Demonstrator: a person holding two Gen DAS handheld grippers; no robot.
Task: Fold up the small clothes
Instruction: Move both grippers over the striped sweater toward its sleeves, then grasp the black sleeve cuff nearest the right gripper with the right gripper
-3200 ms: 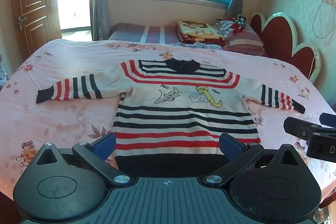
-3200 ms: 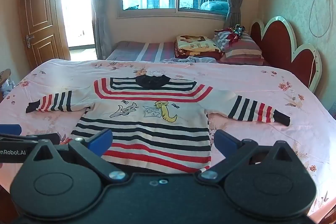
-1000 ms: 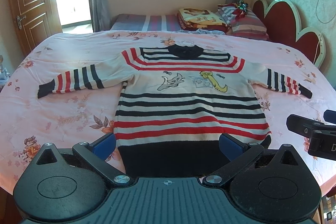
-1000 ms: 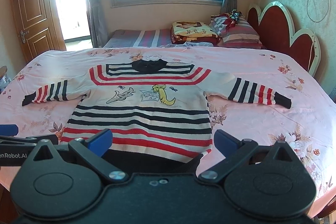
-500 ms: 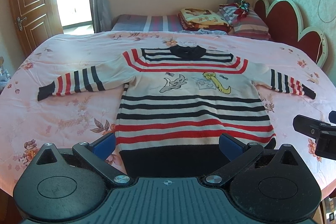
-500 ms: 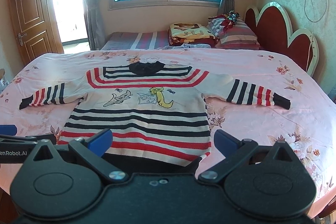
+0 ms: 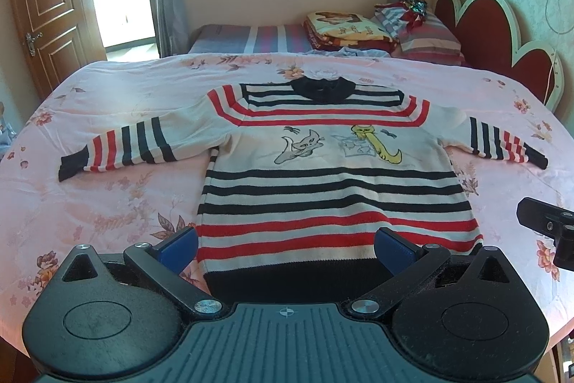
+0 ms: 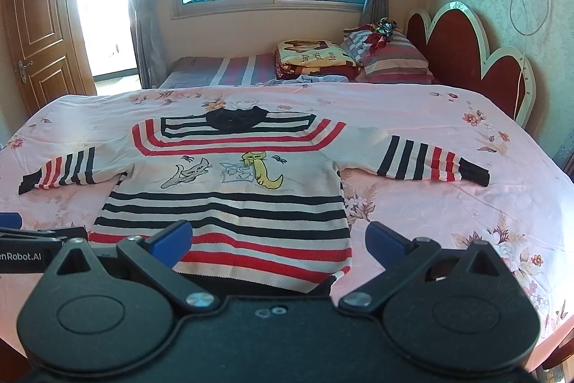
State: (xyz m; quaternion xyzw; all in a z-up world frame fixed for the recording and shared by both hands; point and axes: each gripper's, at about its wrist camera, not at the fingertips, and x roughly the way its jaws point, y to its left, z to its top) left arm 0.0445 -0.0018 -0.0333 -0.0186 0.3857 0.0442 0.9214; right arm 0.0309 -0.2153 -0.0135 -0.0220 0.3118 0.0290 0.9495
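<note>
— Knitted wool, striped red, black and cream; the small sweater (image 7: 333,174) lies face up and flat on the pink floral bedspread (image 7: 107,203), collar toward the window, both sleeves spread out to the sides; no fold has been made in it that I can see.

— And the tools?

— Both held at the near edge of the bed, by the dark hem (image 7: 294,279); the left gripper (image 7: 285,244) has its jaws spread wide with nothing between them, the blue pads (image 7: 177,244) standing either side of the hem's left half; the right gripper (image 8: 278,237) is likewise released and empty, looking over the hem's right corner (image 8: 332,279); whether either pad touches the cloth I cannot tell.

— Which step, then?

— My judgement: the approach before the first fold; the garment is laid out, nothing is grasped.

— What does the next move call for?

— Either a pinch on the two hem corners to carry the bottom up toward the collar, or a reach for the left sleeve (image 7: 118,149) and right sleeve (image 8: 430,164) to bring them across the chest; both cuffs lie well apart from the tools; knit is soft and stretches, so I would expect both grips to rise together; otherwise the body skews.
</note>
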